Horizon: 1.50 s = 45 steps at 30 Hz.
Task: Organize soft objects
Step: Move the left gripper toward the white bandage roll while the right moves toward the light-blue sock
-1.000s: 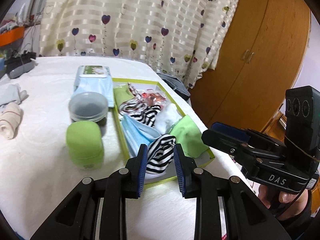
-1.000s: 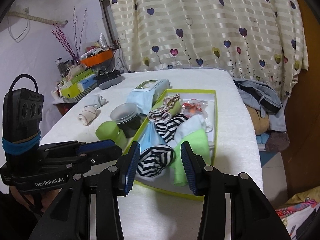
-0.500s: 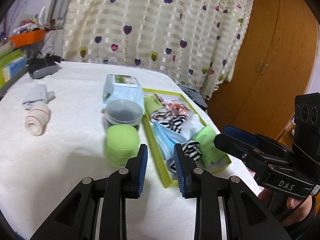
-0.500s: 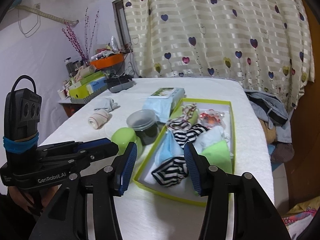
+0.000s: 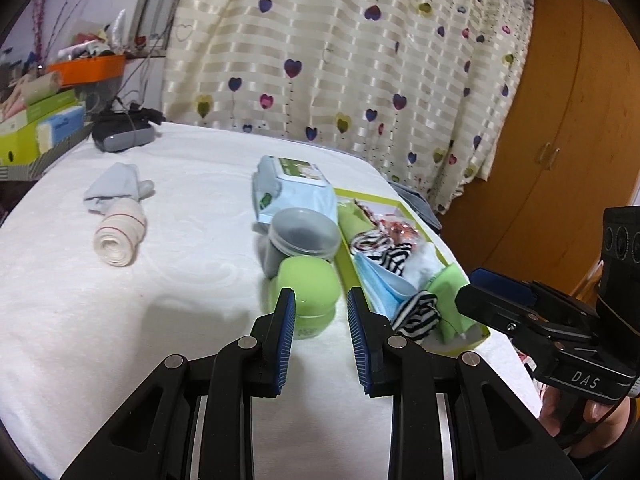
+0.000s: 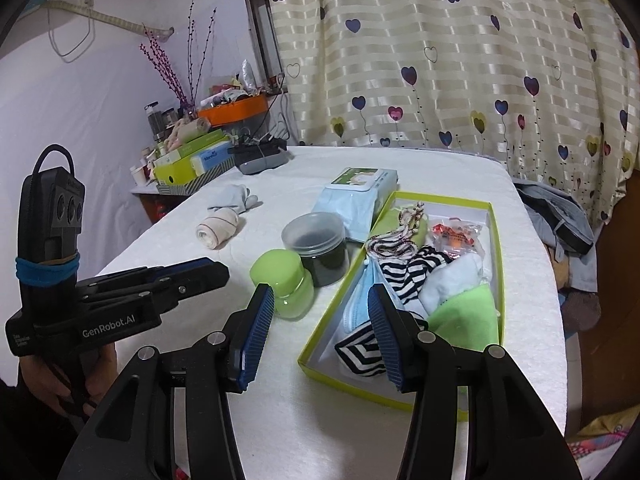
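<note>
Both tongs empty and parted: left tongs [image 5: 321,334] low centre of its view, right tongs [image 6: 322,330] low centre of its own. One green-rimmed tray [image 6: 497,248] right of centre holds two striped socks [image 6: 362,350], one green cloth [image 6: 466,320]. On the counter [image 5: 120,320]: one rolled sock [image 5: 118,232], one green jar [image 5: 306,296], one clear tub [image 5: 302,238].

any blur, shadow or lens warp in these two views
Left wrist view: green jar and clear tub smeared by motion, soft shadow left of the jar, curtain bowed by fisheye. Right wrist view: sharper, shadows under the gripper, dark vignette corners.
</note>
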Each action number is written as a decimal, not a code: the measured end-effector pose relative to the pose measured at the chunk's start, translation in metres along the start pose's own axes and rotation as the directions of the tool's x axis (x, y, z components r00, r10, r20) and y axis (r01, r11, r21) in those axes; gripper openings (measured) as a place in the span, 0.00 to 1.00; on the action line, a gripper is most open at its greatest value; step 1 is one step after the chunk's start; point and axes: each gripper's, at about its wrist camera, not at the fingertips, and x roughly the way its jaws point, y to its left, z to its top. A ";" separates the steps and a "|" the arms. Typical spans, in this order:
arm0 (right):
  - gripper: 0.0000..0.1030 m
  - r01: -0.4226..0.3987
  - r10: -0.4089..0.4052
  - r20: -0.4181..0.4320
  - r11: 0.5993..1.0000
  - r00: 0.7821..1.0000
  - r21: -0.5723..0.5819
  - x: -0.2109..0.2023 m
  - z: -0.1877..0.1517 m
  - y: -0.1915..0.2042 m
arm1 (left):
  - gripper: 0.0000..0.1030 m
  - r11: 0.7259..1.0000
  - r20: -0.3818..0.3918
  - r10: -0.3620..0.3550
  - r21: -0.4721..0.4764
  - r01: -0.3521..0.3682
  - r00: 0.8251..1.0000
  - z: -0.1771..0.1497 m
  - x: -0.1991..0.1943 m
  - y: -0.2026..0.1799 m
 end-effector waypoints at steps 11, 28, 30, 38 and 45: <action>0.49 -0.009 0.008 -0.040 1.000 0.999 -0.026 0.021 0.010 0.016 | 0.25 0.999 0.005 0.037 -0.022 -0.037 0.999 0.002 -0.002 0.014; 0.49 -0.094 0.085 -0.095 0.990 0.992 -0.103 0.048 0.011 0.059 | 0.25 0.993 0.014 0.091 -0.079 -0.090 0.996 -0.002 -0.012 0.048; 0.49 -0.103 0.093 -0.095 0.989 0.991 -0.110 0.051 0.013 0.064 | 0.25 0.991 0.018 0.103 -0.089 -0.101 0.995 -0.001 -0.014 0.054; 0.49 -0.138 0.124 -0.104 0.980 0.987 -0.141 0.067 0.023 0.083 | 0.27 0.979 0.017 0.153 -0.137 -0.149 0.988 0.002 -0.018 0.085; 0.49 -0.149 0.132 -0.119 0.977 0.984 -0.151 0.085 0.029 0.093 | 0.31 0.968 0.008 0.197 -0.160 -0.193 0.980 0.009 -0.015 0.108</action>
